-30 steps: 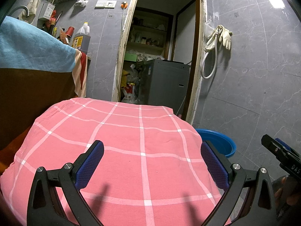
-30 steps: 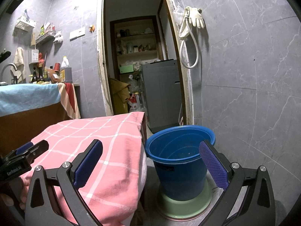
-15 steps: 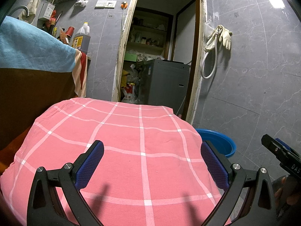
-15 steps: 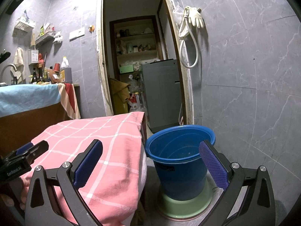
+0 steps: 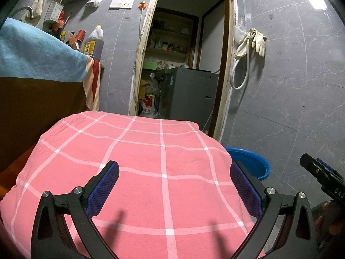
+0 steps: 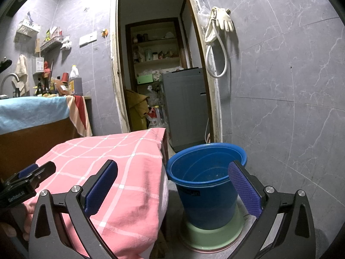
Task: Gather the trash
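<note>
In the left wrist view, the left gripper (image 5: 172,185) stood with its jaws wide and nothing between them, above a pink checked cloth (image 5: 138,172) that filled the space between the fingers. No trash was visible on the cloth. The rim of the blue bucket (image 5: 256,161) showed at about 3 o'clock, just past the cloth's edge, and the right gripper (image 5: 323,177) came in at the far right. In the right wrist view, the right gripper (image 6: 172,185) was also wide open and held nothing. The blue bucket (image 6: 207,185) stood at about 2 o'clock, partly behind the right finger, on a green dish (image 6: 213,235). The pink cloth (image 6: 120,172) hung at 9 o'clock beside the bucket, and the left gripper (image 6: 28,181) showed at the far left.
</note>
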`<control>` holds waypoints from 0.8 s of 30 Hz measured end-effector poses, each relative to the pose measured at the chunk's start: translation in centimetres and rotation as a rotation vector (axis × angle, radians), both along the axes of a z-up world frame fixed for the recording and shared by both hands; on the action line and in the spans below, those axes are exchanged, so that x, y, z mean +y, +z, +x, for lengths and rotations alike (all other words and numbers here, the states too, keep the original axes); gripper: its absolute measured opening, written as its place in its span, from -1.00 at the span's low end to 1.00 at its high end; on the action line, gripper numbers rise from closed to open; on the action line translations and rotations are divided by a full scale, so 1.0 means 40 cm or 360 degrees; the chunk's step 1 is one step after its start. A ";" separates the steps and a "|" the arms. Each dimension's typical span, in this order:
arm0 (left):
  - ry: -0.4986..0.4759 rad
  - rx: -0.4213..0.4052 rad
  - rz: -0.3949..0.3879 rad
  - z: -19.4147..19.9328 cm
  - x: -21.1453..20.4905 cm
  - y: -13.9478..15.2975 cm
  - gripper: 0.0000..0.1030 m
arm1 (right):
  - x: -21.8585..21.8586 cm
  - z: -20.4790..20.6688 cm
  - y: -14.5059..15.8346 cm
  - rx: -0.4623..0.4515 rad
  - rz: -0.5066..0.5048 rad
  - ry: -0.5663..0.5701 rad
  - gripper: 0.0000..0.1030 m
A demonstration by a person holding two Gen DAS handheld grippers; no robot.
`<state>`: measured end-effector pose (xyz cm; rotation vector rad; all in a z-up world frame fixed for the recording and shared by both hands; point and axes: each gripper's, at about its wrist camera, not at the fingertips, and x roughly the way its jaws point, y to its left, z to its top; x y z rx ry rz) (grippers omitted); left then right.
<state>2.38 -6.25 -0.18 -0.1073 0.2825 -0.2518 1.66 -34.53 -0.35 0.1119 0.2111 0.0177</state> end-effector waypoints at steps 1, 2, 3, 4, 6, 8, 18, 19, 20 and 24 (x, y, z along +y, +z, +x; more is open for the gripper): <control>0.0000 -0.0001 0.0000 0.000 0.000 0.000 0.96 | 0.000 0.000 0.000 0.0000 0.0001 0.0000 1.00; 0.0001 0.0000 0.0001 0.000 0.000 0.000 0.96 | 0.000 0.000 0.000 0.0000 -0.0001 0.0000 1.00; 0.0001 0.0000 0.0002 0.000 -0.001 0.000 0.96 | 0.000 0.000 0.000 0.0000 -0.0001 0.0000 1.00; 0.0002 0.0001 0.0004 0.000 -0.001 0.000 0.96 | 0.000 0.000 0.000 0.0000 -0.0001 0.0000 1.00; 0.0018 -0.0001 0.0023 -0.001 -0.001 0.000 0.96 | 0.000 0.000 0.000 0.0000 -0.0001 0.0000 1.00; 0.0026 0.0000 0.0053 -0.003 -0.004 -0.003 0.96 | 0.000 0.000 0.000 0.0000 0.0000 0.0000 1.00; -0.0005 -0.0019 0.0142 -0.010 -0.018 -0.021 0.96 | 0.002 -0.001 0.000 0.0001 0.0001 -0.0001 1.00; -0.0006 -0.0020 0.0146 -0.009 -0.018 -0.021 0.96 | 0.003 0.001 0.000 0.0001 0.0000 0.0000 1.00; -0.0005 -0.0020 0.0150 -0.009 -0.019 -0.023 0.96 | 0.003 0.001 0.000 0.0001 0.0000 0.0000 1.00; -0.0006 -0.0016 0.0147 -0.007 -0.017 -0.024 0.96 | 0.005 0.001 0.000 0.0002 0.0001 -0.0001 1.00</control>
